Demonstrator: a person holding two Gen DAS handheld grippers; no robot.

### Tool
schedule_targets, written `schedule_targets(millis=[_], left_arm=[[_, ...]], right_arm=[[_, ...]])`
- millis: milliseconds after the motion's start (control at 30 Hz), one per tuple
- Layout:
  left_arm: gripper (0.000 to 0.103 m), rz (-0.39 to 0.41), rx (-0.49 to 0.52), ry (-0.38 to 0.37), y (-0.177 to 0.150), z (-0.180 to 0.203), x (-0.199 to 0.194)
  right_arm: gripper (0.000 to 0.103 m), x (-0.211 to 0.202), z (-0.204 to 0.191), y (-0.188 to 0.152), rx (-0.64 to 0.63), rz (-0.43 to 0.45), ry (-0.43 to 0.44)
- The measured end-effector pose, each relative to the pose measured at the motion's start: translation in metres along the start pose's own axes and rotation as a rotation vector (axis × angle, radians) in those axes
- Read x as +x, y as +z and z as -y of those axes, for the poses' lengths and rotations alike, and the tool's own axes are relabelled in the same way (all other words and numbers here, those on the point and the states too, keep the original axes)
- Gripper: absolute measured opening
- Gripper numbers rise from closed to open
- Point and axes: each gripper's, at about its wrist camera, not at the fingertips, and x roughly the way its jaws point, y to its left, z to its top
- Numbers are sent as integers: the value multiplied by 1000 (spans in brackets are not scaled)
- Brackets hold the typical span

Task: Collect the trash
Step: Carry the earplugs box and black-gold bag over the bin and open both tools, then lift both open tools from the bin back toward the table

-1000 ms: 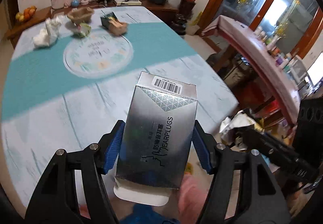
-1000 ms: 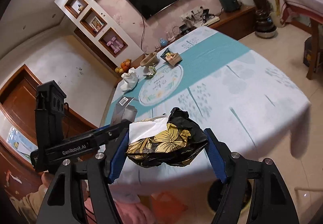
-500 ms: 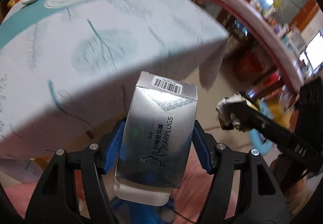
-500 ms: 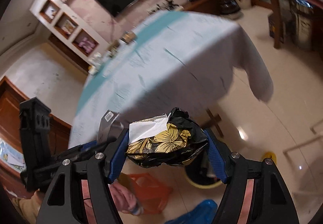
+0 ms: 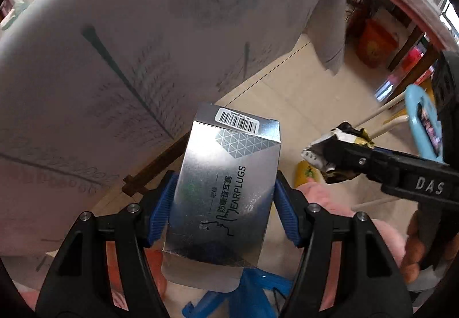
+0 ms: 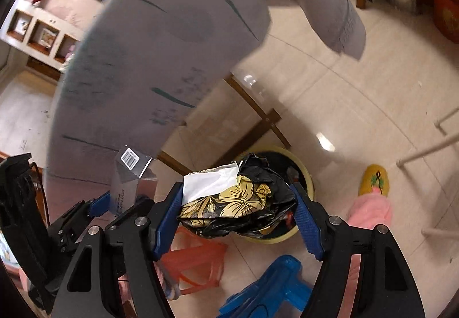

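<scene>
My left gripper (image 5: 223, 203) is shut on a silver earplugs box (image 5: 226, 189), its blue pads pressed on both long sides, held above the floor beside the table. The same box (image 6: 130, 183) shows at the left of the right wrist view. My right gripper (image 6: 238, 209) is shut on a crumpled black wrapper with gold flowers and a white tissue (image 6: 238, 197). That wrapper (image 5: 335, 151) also appears at the right of the left wrist view. Right behind and below the wrapper stands a round yellow-rimmed bin (image 6: 301, 174) with a dark inside.
The table's hanging cloth (image 5: 143, 45) fills the upper left, with a wooden leg brace (image 6: 258, 123) under it. A blue stool (image 6: 269, 289) and an orange stool (image 6: 198, 260) stand on the tiled floor. A person's pink sleeve and yellow slipper (image 6: 373, 180) are at the right.
Both grippers have dropped from above the tabletop to below its edge, still holding the box and the wrapper. The floor, the stools and the bin have come into view.
</scene>
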Motion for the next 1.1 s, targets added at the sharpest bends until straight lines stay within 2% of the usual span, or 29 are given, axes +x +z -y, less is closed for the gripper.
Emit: schedule_targets(millis=[300, 533, 700, 967, 1033, 1100], left_arm=[[63, -79, 77, -11, -12, 11, 62], [65, -105, 99, -12, -9, 14, 92], [67, -117, 77, -39, -8, -3, 95], [67, -140, 65, -13, -4, -6, 97], [67, -155, 56, -10, -5, -9, 100], [67, -152, 47, -6, -5, -14, 99]], right_arm=[[73, 66, 19, 4, 33, -77, -45], [74, 101, 30, 11, 88, -120, -35], [75, 120, 34, 15, 109, -146, -14], [77, 140, 33, 15, 134, -164, 9], [84, 144, 31, 15, 131, -171, 18], [86, 147, 28, 14, 120, -176, 21]])
